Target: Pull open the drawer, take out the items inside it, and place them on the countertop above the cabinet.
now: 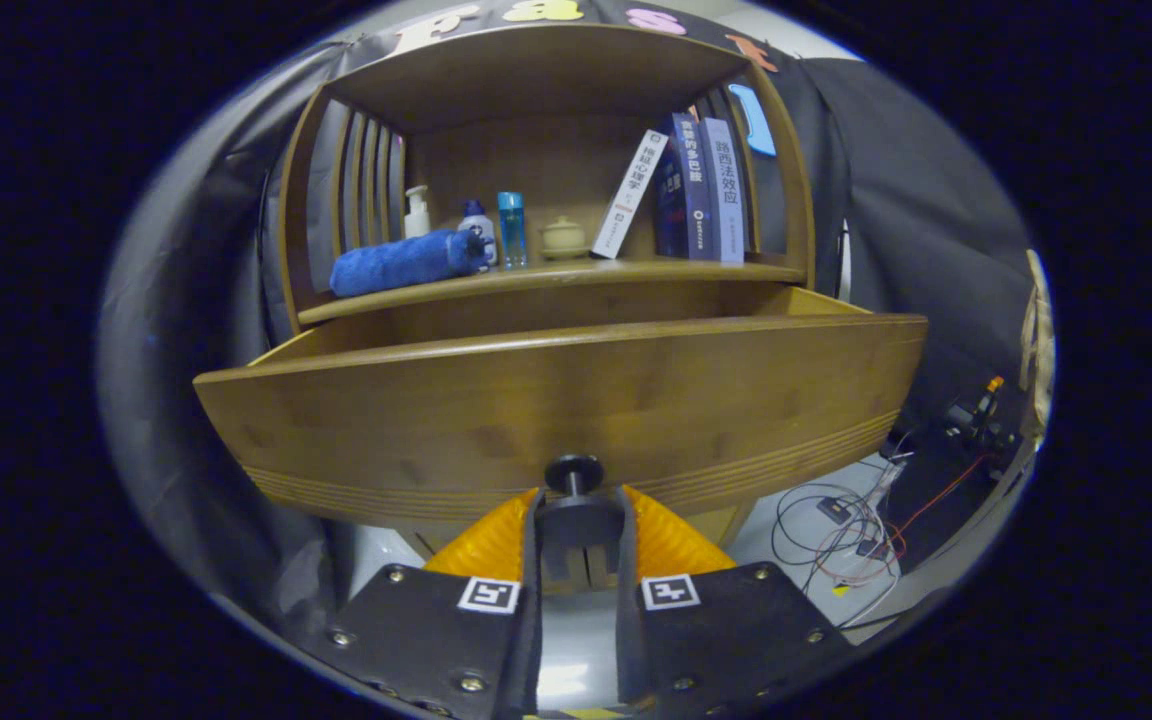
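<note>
The gripper (576, 500) comes in low and level, pointing straight at the drawer (556, 400) front, and its two fingers (491, 535) are closed in around the dark round knob (574, 472) at the bottom centre of that front. From here they look clamped on the knob's stem, though the contact itself is hard to see behind the knob. The drawer stands pulled well out from the wooden cabinet (546, 180), its front panel wide across the view and its inside hidden behind that panel. Above it, on the countertop (556, 275), lies a rolled blue towel (401, 262), with a small white pump bottle (417, 212), a blue tube (511, 228), a little pale pot (564, 238) and a row of books (701, 190), one leaning. Loose cables (846, 530) lie on the floor beyond the drawer's right side.
</note>
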`<move>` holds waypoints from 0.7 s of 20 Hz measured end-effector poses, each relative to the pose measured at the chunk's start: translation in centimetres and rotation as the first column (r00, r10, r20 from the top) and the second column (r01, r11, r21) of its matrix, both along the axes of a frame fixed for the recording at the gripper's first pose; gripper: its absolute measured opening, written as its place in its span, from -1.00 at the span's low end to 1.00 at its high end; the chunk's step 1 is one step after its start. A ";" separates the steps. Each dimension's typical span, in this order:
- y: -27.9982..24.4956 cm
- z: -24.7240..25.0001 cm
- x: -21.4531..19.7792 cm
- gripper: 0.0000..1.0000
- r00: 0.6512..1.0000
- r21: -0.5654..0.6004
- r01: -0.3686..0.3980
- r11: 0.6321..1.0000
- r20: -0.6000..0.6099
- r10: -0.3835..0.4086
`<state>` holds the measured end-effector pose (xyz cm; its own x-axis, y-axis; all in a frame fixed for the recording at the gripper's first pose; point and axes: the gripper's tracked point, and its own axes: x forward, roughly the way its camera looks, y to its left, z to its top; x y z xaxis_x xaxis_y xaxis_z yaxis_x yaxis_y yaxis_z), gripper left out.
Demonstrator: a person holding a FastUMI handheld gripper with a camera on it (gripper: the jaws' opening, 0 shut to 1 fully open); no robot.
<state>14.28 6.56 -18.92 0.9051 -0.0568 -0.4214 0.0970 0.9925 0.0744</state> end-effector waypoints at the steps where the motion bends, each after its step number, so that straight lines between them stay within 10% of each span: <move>1: 0.0 0.2 -0.3 -0.40 1.000 0.004 0.003 1.000 0.011 -0.003; 14: 0.2 0.2 -0.8 -0.33 1.000 0.074 0.023 0.997 0.012 -0.024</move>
